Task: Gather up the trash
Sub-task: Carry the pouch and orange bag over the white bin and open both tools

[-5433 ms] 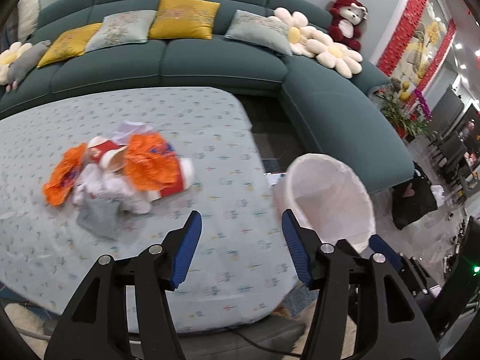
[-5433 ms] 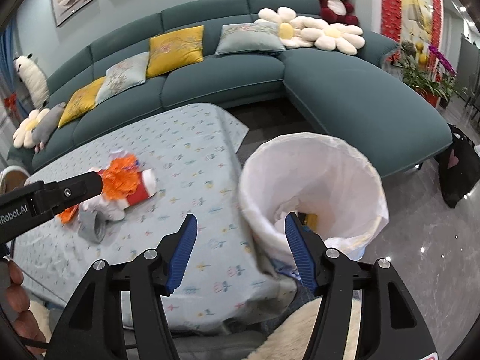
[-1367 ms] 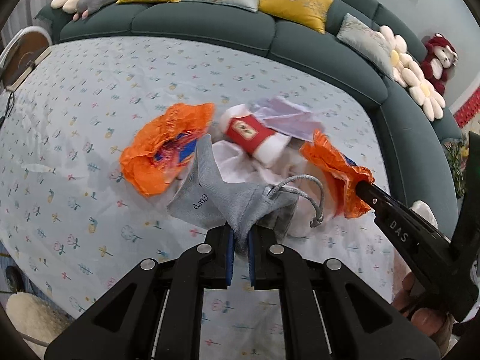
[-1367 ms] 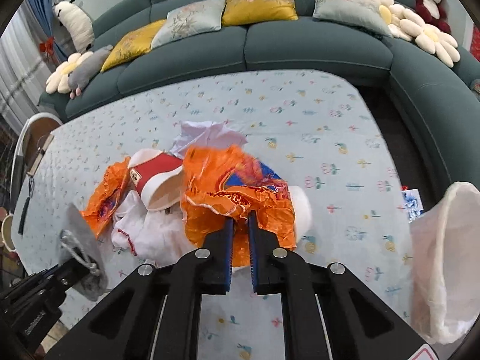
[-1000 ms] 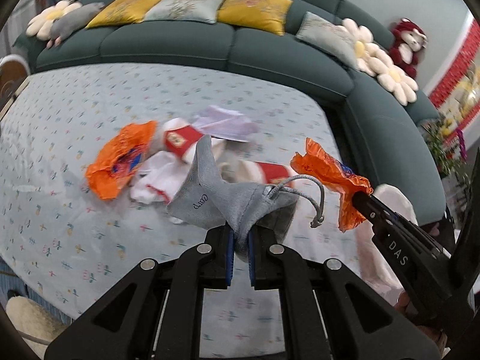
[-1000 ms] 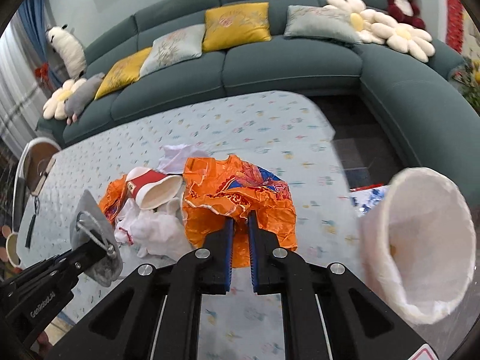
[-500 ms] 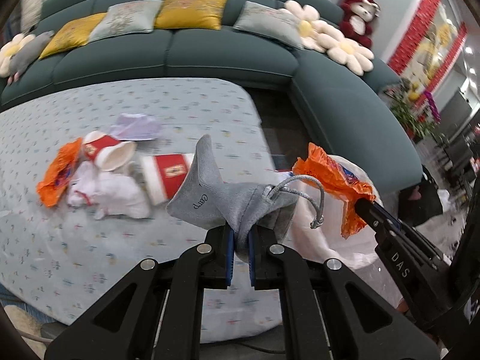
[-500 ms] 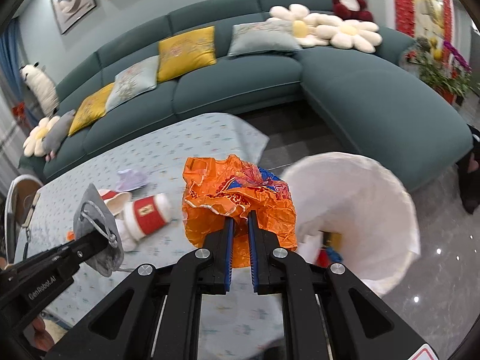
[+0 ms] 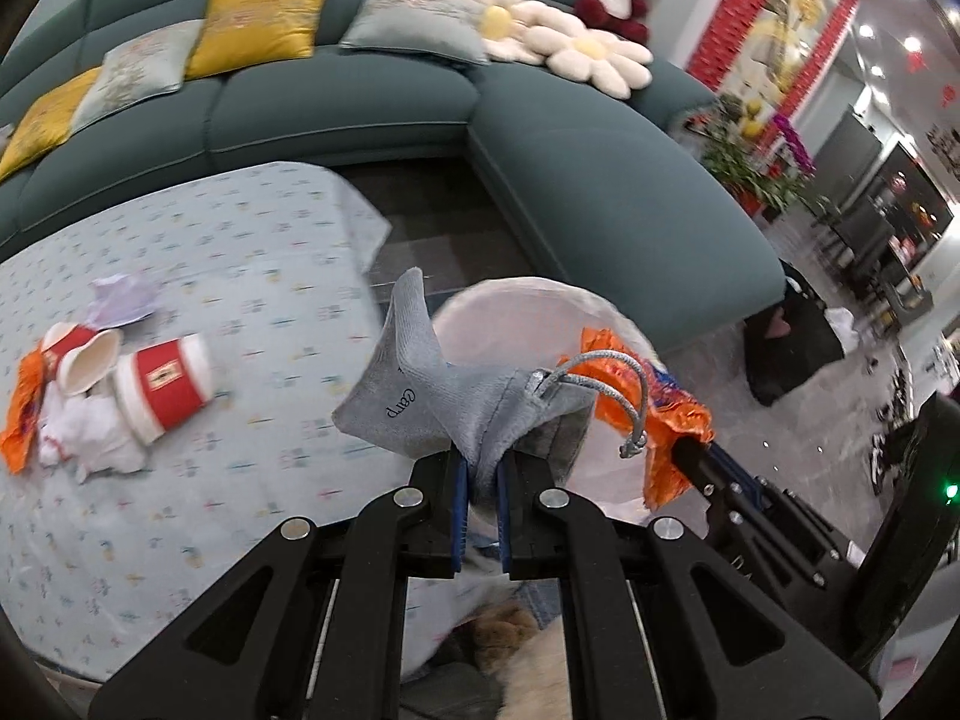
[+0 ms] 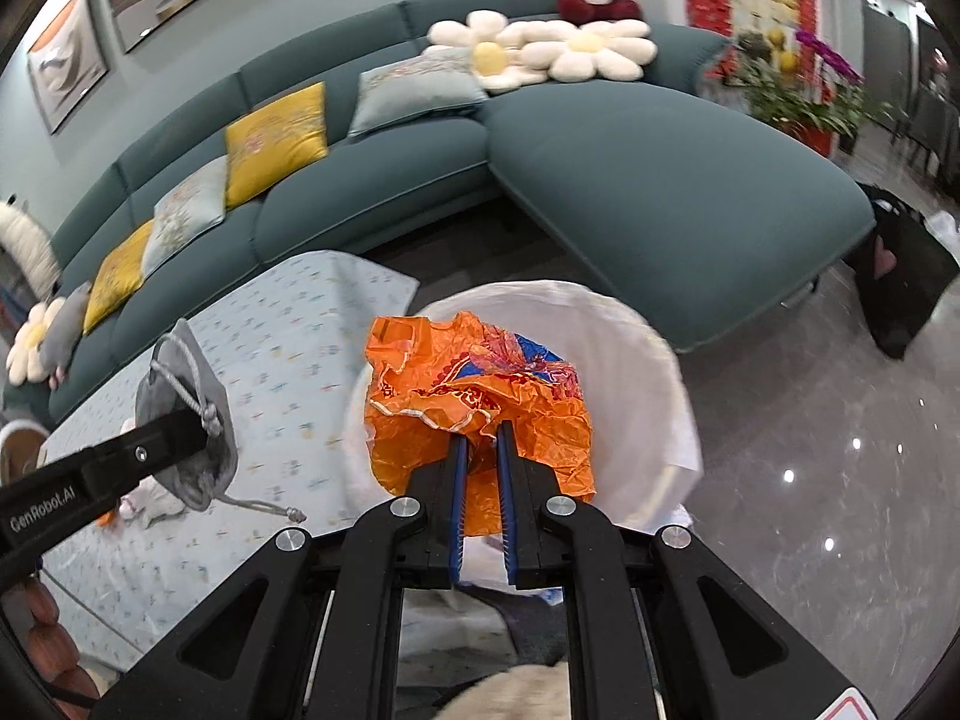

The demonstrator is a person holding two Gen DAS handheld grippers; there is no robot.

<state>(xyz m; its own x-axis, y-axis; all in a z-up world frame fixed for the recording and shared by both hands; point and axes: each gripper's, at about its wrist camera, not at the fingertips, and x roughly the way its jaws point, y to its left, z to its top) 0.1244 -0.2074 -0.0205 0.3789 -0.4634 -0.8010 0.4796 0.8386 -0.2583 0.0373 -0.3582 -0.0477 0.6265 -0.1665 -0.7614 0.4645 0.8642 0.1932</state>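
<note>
Moved since earlier: both hands have swung away from the litter pile toward the bin; earlier the pile filled the middle of each view, now the bin's mouth sits at centre.
Left gripper (image 9: 480,483): clenched on a grey drawstring pouch (image 9: 420,414), which stands up from the pads at mid-frame, its cord looping to the right.
Right gripper (image 10: 480,468): clenched on a crumpled orange wrapper (image 10: 480,396), bunched above the pads at centre.
Bin (image 10: 648,360): white-lined, open, directly behind the wrapper in the right wrist view; behind the pouch in the left wrist view.
Step in hand: carrying two pieces to the bin; judged close to the drop.
Next move: each load probably needs to be squarely over the opening before the jaws part; the light wrapper may cling or drift, and the pouch cord could snag.
Left to do: red paper cups (image 9: 162,390), white tissue (image 9: 90,438) and another orange scrap (image 9: 18,420) lie on the table at the left edge of the left wrist view.
Surface: table under a pale blue patterned cloth (image 9: 252,276), its corner hanging beside the bin.
Room: teal curved sofa (image 10: 660,168) with yellow and grey cushions, flower pillows, a red plush bear at upper right; glossy grey floor (image 10: 840,480) at right.
</note>
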